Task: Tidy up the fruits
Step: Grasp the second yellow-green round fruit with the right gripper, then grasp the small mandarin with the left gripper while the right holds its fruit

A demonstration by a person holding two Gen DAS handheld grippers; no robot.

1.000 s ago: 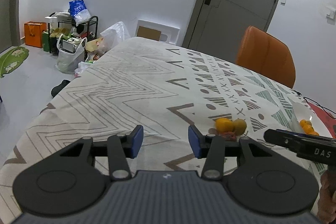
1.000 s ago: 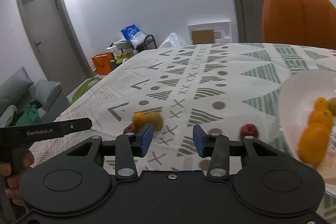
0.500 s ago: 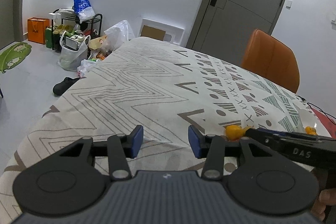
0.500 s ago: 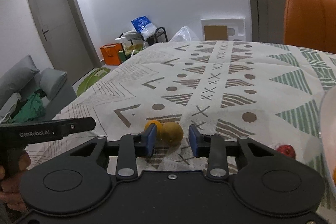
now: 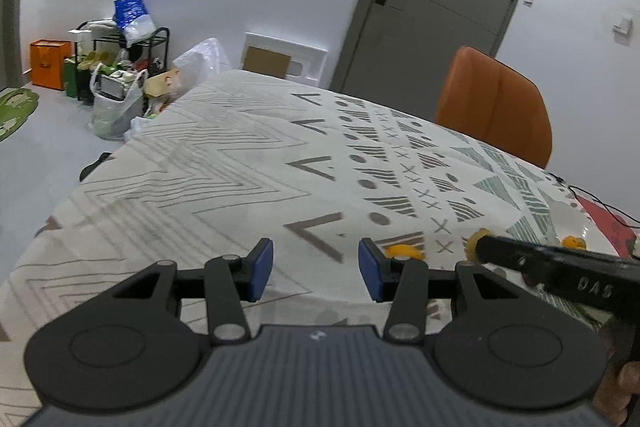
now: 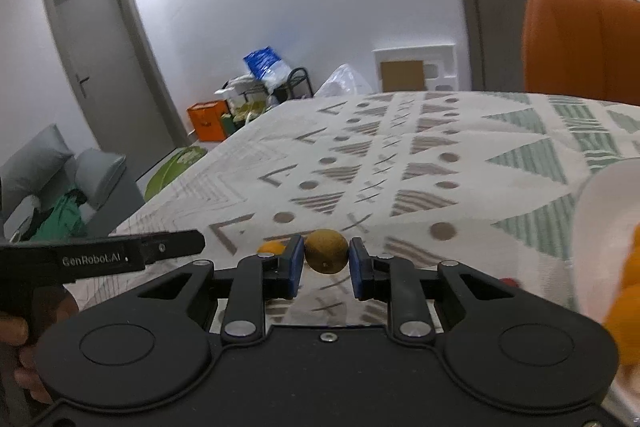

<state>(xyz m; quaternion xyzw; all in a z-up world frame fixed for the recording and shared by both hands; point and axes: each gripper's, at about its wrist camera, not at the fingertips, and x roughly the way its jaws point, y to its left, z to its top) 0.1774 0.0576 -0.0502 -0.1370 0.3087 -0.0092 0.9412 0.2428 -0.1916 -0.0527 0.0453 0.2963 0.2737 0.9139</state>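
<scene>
A yellow-brown round fruit [image 6: 326,251] sits between the blue pads of my right gripper [image 6: 326,263], which press on both its sides. An orange [image 6: 271,248] lies on the cloth just left of it. A small red fruit [image 6: 509,282] lies further right, near the white plate [image 6: 600,219] that holds blurred oranges [image 6: 628,303]. My left gripper [image 5: 316,269] hovers open and empty over the patterned cloth. In the left wrist view the right gripper's finger [image 5: 560,267] reaches in from the right with the fruit [image 5: 476,239] at its tip, beside the orange [image 5: 404,251].
The table wears a patterned tablecloth [image 5: 248,171] with an orange chair [image 5: 496,107] behind its far right side. Bags and a rack [image 5: 120,67] stand on the floor at the far left. A person's hand [image 6: 24,327] holds the left device; its finger [image 6: 172,247] points in from the left.
My right gripper moved left, away from the plate and onto the pair of fruits, and its jaws closed on the yellow-brown fruit. The left gripper stayed open and nearly still.
</scene>
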